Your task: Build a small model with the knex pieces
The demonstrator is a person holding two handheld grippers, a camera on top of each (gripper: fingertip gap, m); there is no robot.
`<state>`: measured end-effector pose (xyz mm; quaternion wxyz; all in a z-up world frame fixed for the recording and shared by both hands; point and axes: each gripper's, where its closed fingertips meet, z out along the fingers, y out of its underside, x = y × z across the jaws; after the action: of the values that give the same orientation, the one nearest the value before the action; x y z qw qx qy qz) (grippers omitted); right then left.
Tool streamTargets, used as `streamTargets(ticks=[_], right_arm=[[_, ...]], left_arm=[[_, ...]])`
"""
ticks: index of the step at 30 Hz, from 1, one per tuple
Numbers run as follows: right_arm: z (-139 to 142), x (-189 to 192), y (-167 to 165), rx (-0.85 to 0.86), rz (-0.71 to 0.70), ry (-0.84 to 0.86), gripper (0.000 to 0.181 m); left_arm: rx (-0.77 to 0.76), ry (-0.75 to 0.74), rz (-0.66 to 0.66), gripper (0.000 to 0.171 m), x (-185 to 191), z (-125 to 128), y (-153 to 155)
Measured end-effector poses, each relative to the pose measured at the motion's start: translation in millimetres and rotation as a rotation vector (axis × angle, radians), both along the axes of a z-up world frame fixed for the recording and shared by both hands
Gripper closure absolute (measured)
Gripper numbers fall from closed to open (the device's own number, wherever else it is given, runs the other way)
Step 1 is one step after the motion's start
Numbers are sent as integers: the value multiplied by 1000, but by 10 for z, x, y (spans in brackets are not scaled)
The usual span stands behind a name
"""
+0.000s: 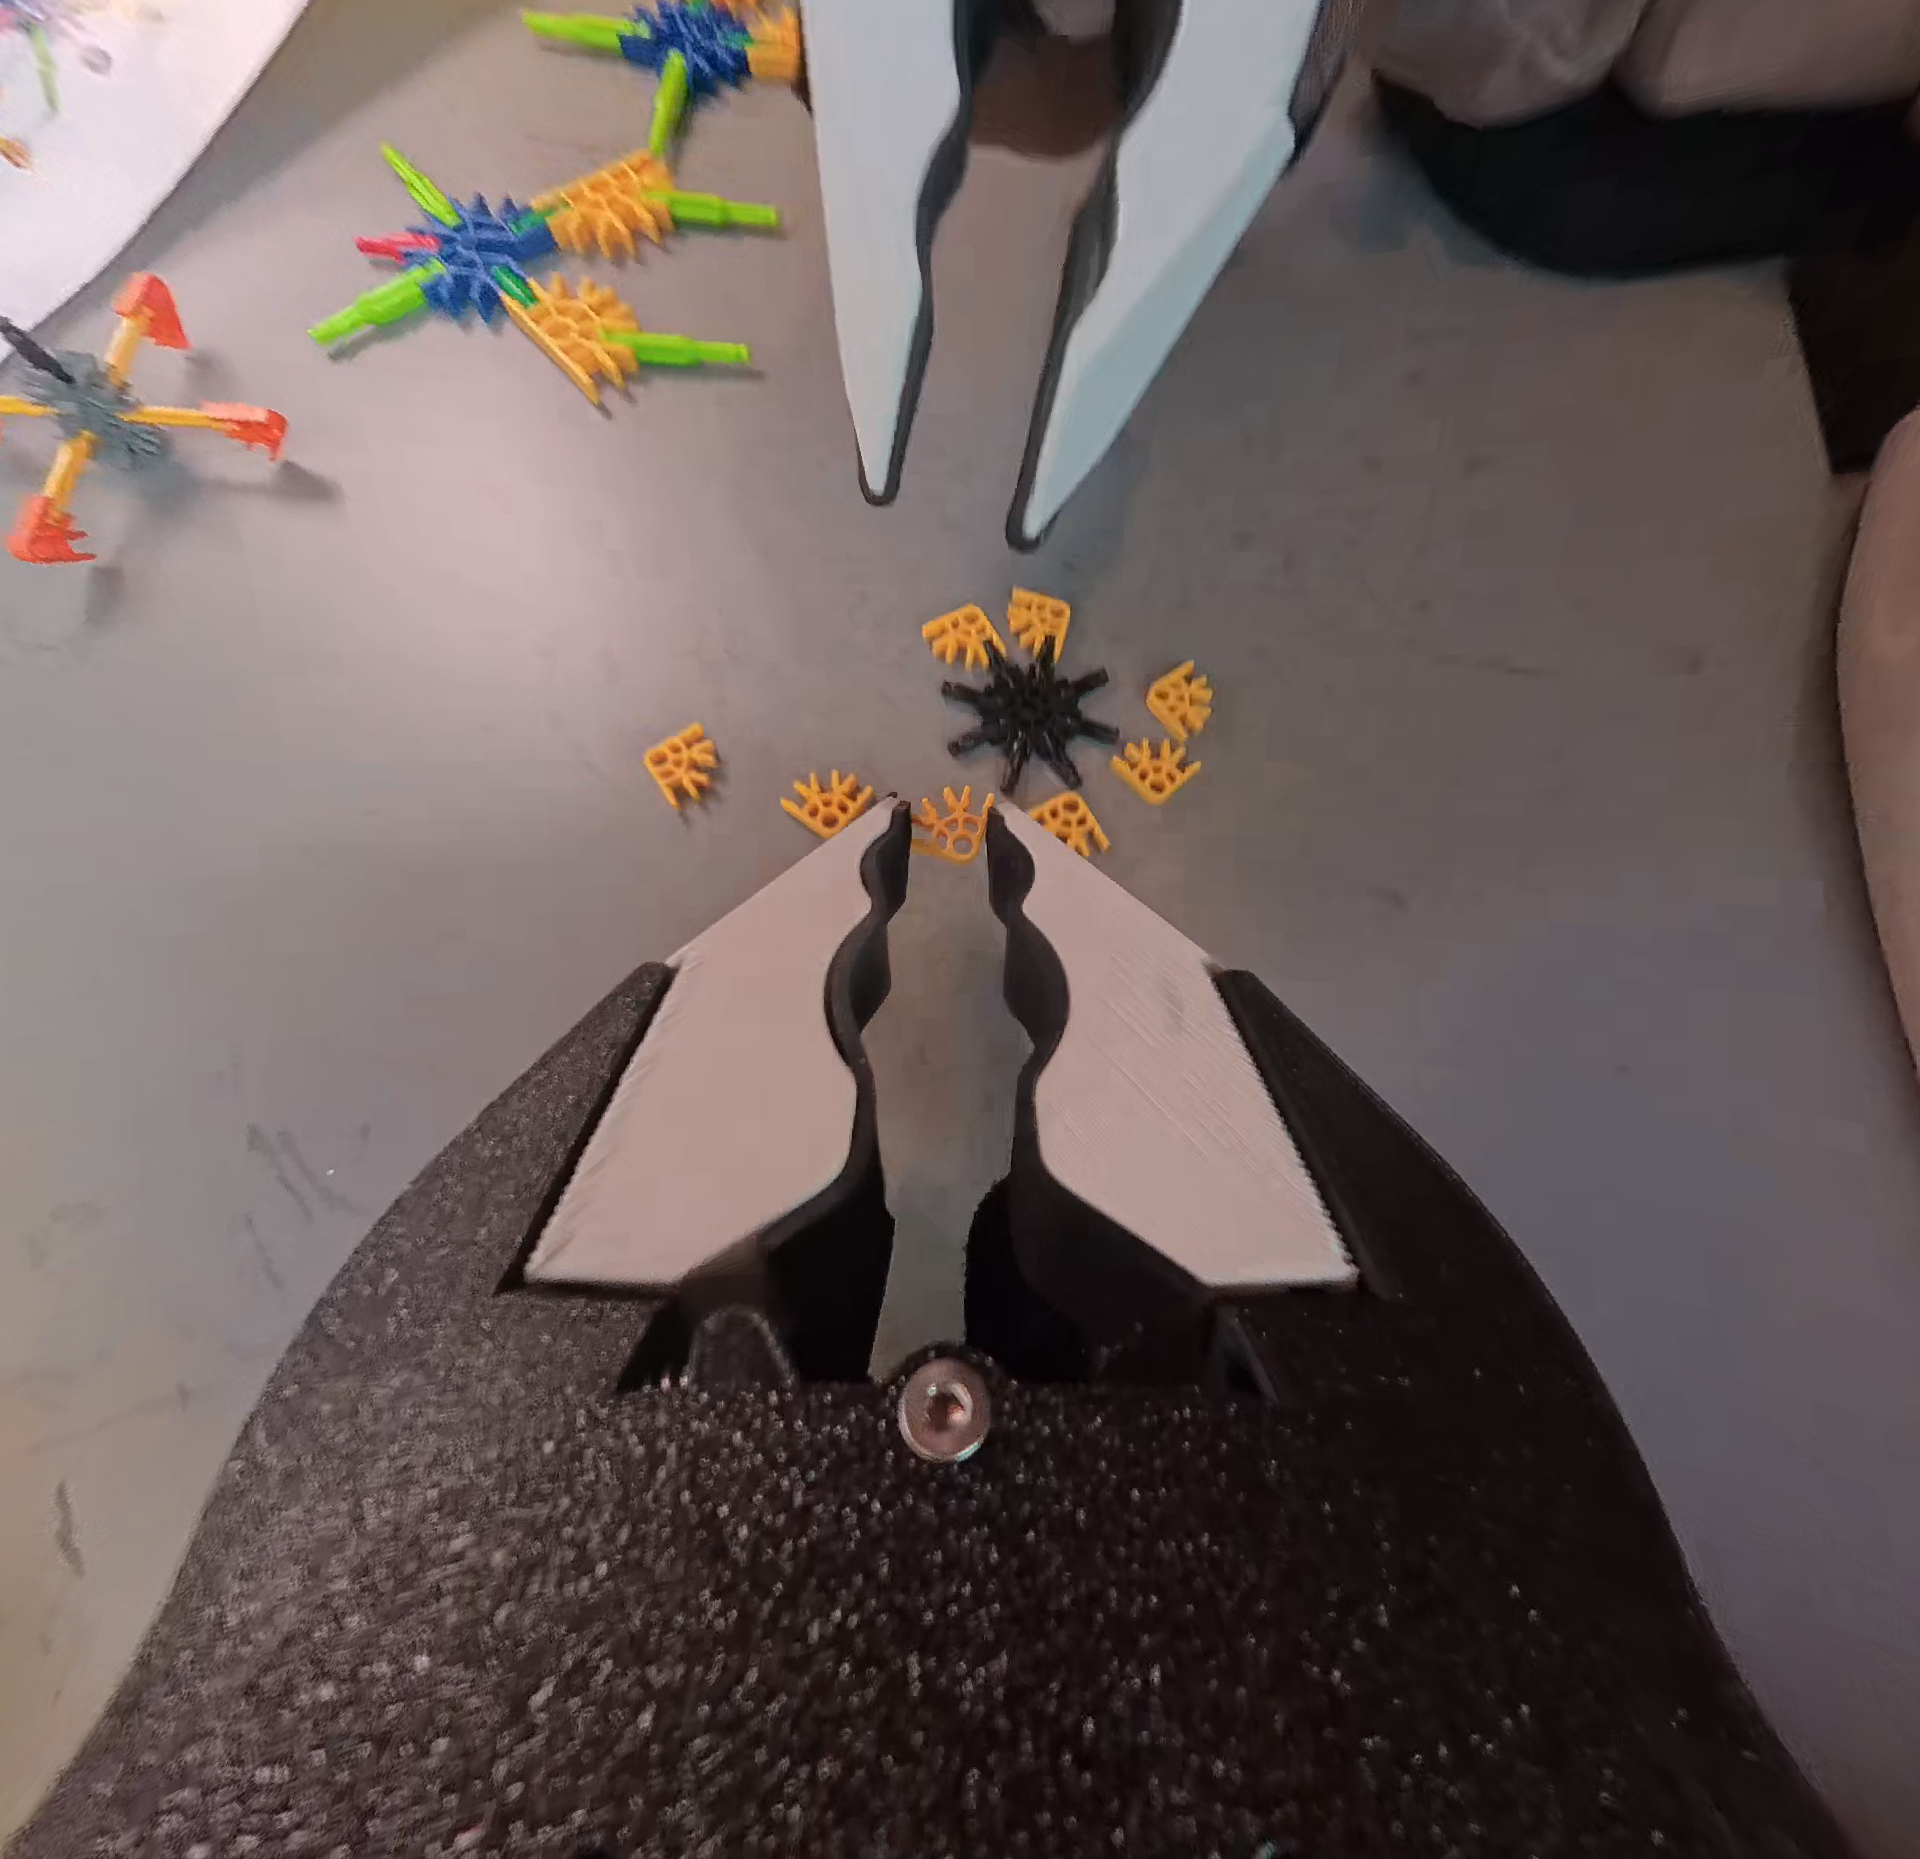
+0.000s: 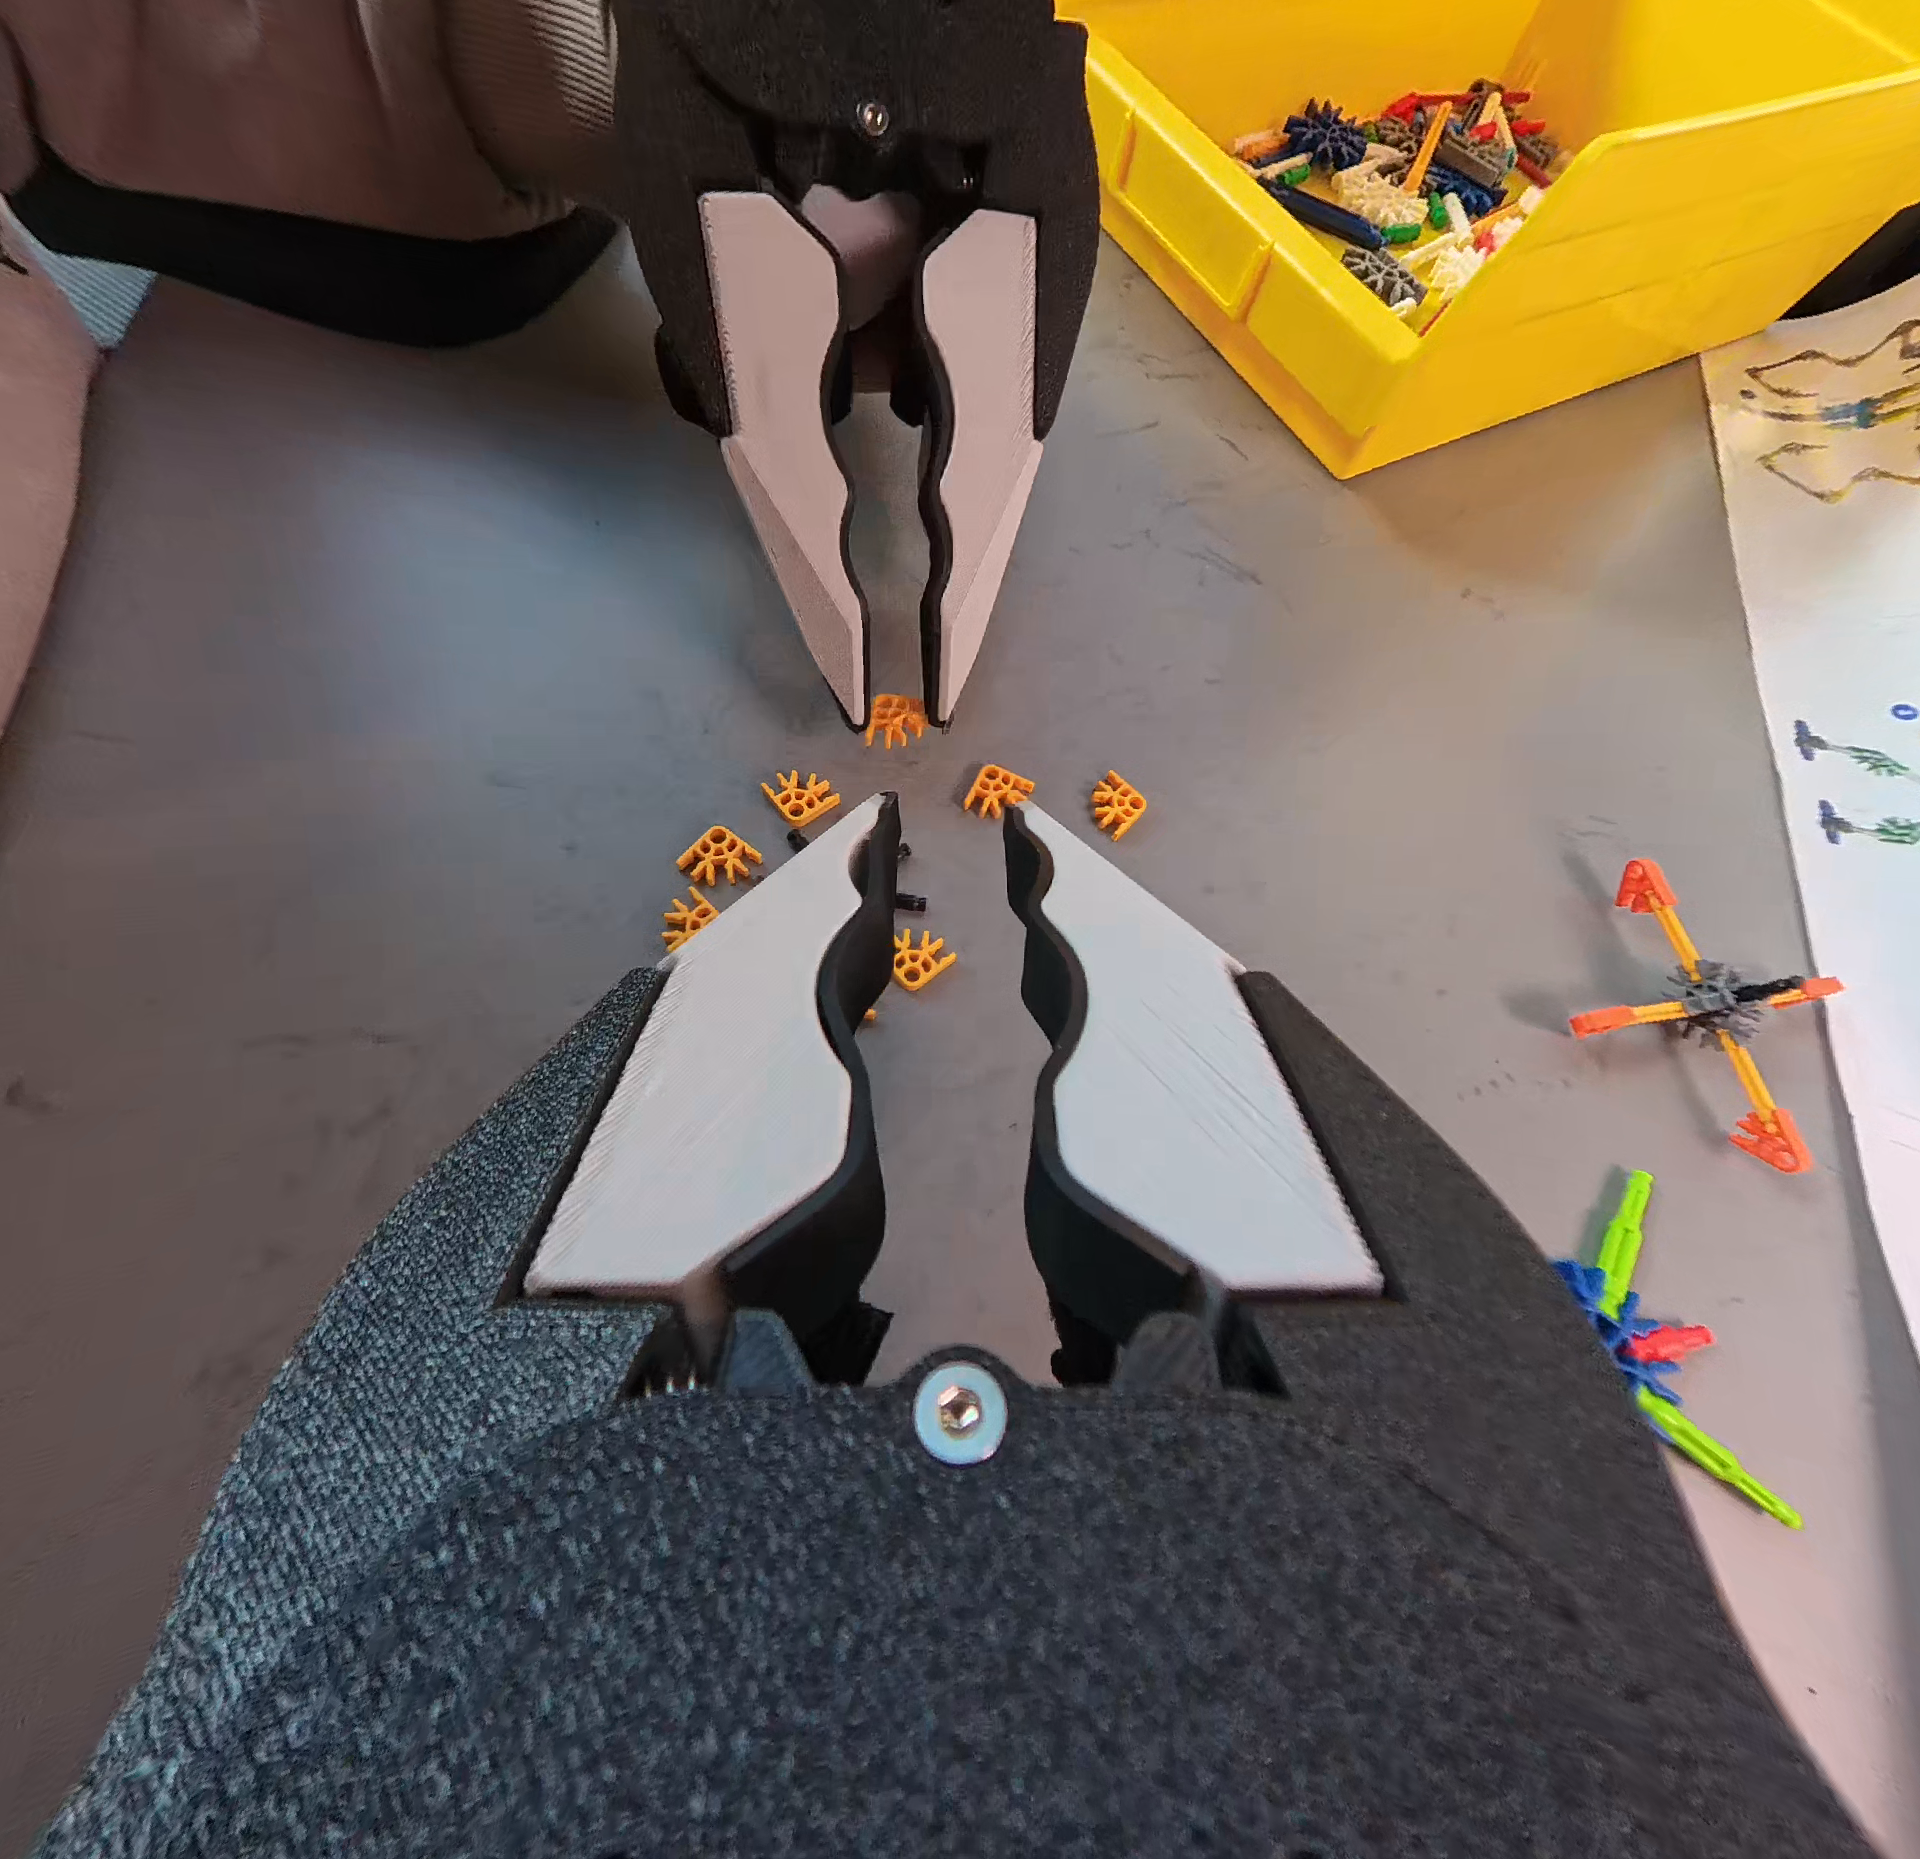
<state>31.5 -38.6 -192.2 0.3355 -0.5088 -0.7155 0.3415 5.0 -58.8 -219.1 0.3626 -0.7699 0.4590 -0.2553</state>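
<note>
My left gripper [image 1: 945, 808] is low on the grey table, its tips pressed on either side of a small yellow connector [image 1: 952, 839] that lies flat there. The right wrist view shows the same, with the left gripper [image 2: 899, 718] shut on that connector [image 2: 894, 723]. Just beyond lies a black spoked hub [image 1: 1023, 713] ringed by several loose yellow connectors [image 1: 1155, 770]. My right gripper [image 2: 951, 810] is open and empty, hovering over the hub, which its left finger mostly hides. It faces the left gripper from the far side [image 1: 951, 516].
A yellow bin [image 2: 1351, 375] of mixed parts stands at the back right. A white printed sheet [image 2: 1829, 666] lies along the right edge. Beside it lie an orange-and-yellow cross assembly [image 2: 1709, 999] and a blue, green and yellow assembly [image 1: 499, 251]. A person's sleeve [image 2: 260, 95] lies behind the left gripper. The grippers' ends are close to 5 cm from one another. The black spoked hub [image 1: 1023, 713] is about 4 cm from my left fingertips.
</note>
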Motion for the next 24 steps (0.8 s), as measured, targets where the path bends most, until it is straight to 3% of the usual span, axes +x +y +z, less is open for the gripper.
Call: streamTargets(ticks=[5,10,18,24], right_arm=[[106,-133,-30,153,-35,52,158],[279,-186,-32,355,-32,154,164],[382,-163,-69,636,24,220,175],[396,-140,-53,582,34,251,178]], left_arm=[[-21,-314,99,157,169,396,149],[-97,-517,80,157,206,618,124],[-251,-648,66,157,232,697,89],[-351,-759,58,151,238,763,90]])
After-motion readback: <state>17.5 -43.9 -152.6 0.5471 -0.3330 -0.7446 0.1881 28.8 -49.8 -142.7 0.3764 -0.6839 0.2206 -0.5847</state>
